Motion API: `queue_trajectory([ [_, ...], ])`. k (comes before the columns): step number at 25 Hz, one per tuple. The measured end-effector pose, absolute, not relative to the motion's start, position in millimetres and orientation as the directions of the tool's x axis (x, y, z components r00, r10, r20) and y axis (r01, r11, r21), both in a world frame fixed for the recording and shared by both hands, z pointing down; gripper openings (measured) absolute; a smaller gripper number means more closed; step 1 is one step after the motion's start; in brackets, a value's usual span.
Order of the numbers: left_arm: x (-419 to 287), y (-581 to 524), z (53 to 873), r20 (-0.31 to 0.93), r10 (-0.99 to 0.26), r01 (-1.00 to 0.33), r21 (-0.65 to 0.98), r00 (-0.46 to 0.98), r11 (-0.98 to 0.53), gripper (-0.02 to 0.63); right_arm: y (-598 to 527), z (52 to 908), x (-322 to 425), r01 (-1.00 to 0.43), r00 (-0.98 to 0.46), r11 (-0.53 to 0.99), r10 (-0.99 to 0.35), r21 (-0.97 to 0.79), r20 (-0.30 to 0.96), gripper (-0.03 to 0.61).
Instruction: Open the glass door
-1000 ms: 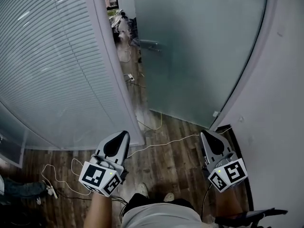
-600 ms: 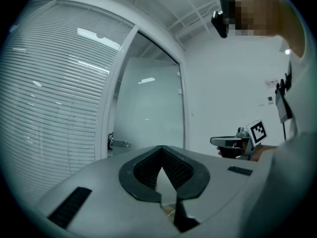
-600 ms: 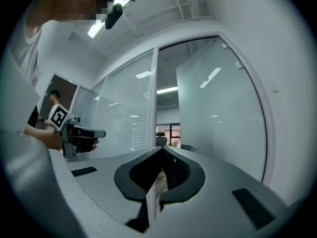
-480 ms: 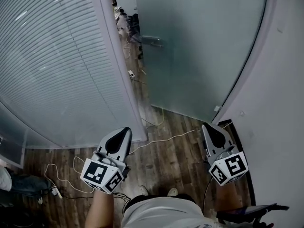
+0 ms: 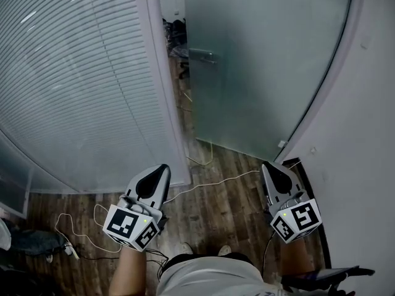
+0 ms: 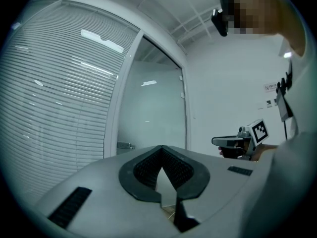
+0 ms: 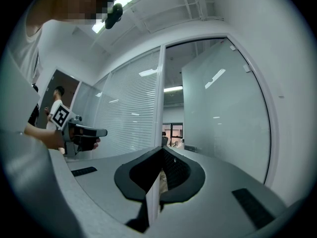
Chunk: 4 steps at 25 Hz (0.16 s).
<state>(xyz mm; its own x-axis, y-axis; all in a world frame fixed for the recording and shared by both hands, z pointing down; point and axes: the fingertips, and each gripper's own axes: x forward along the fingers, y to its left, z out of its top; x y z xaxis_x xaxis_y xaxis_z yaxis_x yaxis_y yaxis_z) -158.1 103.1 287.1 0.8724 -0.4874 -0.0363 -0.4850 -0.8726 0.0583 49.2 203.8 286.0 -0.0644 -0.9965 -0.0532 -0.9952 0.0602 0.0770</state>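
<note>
The frosted glass door [image 5: 259,73] stands swung open ahead, its metal handle [image 5: 202,55] on the edge beside the gap. My left gripper [image 5: 164,167] is shut and holds nothing, low in the head view and pointing at the white door frame [image 5: 168,103]. My right gripper [image 5: 265,165] is also shut on nothing, pointing toward the door's hinge side. In the left gripper view the left gripper [image 6: 162,148] faces the door [image 6: 153,113] and its handle [image 6: 126,145]. The right gripper [image 7: 162,148] looks through the gap past the door [image 7: 223,113].
A glass wall with blinds [image 5: 74,85] fills the left. A plain white wall [image 5: 364,134] closes the right. A white cable [image 5: 213,180] crosses the wooden floor, with more cables [image 5: 68,248] at lower left. Clutter [image 5: 176,32] lies beyond the doorway.
The doorway and frame have drawn nearer in the head view as both grippers moved forward together. Both stay shut, and the door stands as open as before.
</note>
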Motion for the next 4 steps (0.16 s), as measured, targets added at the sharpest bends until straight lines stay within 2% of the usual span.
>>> queue_trajectory([
  [4,-170.5,103.2,282.7,-0.038,-0.488,-0.485,0.060,0.872,-0.872,0.000,201.7,280.8,37.7,-0.995,-0.066,0.062,-0.997,0.079,-0.047,0.002],
])
